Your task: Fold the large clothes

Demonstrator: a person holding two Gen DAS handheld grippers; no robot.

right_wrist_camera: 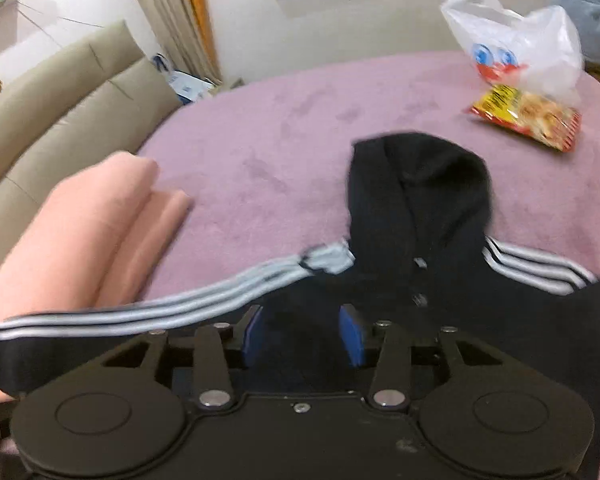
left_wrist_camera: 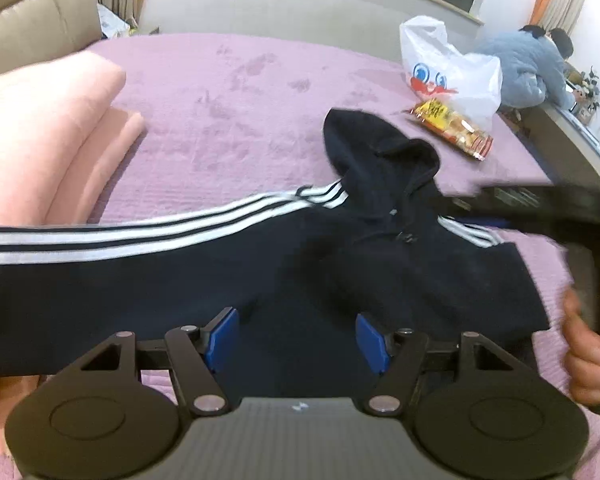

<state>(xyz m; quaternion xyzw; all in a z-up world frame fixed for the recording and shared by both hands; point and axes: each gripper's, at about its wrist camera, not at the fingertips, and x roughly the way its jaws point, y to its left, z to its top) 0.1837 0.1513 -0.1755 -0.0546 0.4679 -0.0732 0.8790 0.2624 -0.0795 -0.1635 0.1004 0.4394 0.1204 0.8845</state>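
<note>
A big black zip-up hoodie with three white stripes on each sleeve (left_wrist_camera: 284, 272) lies flat on a purple fuzzy bed cover (left_wrist_camera: 228, 92). It fills the middle and lower part of both views. Its hood (right_wrist_camera: 420, 184) points up, toward the far edge of the bed. One sleeve (left_wrist_camera: 100, 240) is stretched out long to the left side of the frame, so the hoodie's long way runs from left to right. The other shoulder, with its short bit of stripes (left_wrist_camera: 470, 234), sits at the right in the left wrist view.

The left gripper (left_wrist_camera: 296, 338) is low in its frame, right over the black cloth. Its two blue pads (left_wrist_camera: 220, 336) are wide apart and nothing is pinched between them. The right gripper (right_wrist_camera: 302, 336) is the same: blue pads apart, over the chest of the hoodie, just below the zipper.

A folded pink blanket (left_wrist_camera: 48, 136) lies at the left, and the sleeve end reaches it. At the upper right sit a white plastic bag with a cartoon face (left_wrist_camera: 448, 72) and a red and yellow snack packet (left_wrist_camera: 452, 128), near the hood but apart from it. Bare purple cover lies open between the blanket and the hood. A tan padded headboard (right_wrist_camera: 60, 108) is at the upper left.
</note>
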